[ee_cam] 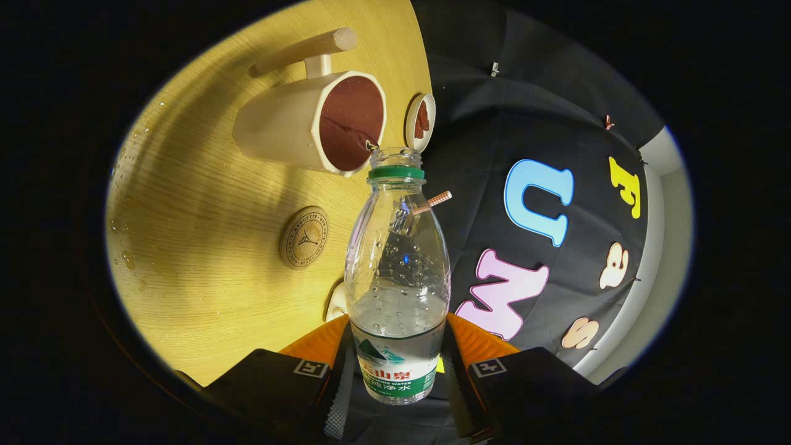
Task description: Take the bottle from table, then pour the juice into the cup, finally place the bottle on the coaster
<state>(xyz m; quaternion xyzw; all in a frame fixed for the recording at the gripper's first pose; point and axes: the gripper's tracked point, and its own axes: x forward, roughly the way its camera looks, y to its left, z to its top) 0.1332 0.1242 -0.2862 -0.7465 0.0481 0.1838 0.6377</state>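
My gripper (pixel 395 371) is shut on a clear plastic bottle (pixel 397 272) with a green neck ring and a labelled lower body; both fingers press its sides. The bottle is uncapped and holds a little clear liquid. The whole view is rolled, so the bottle is tipped over toward the cream cup (pixel 312 120) with its wooden handle. The bottle's mouth sits right at the cup's rim, and the cup holds dark reddish-brown liquid. A round cork coaster (pixel 303 237) lies on the wooden table (pixel 204 247), beside the bottle's shoulder and short of the cup.
A small white dish (pixel 421 121) with something reddish in it stands just past the cup near the table edge. Water drops dot the table's far side. A white object (pixel 338 303) peeks out behind the bottle's base. Black booth cloth hangs beyond the table edge.
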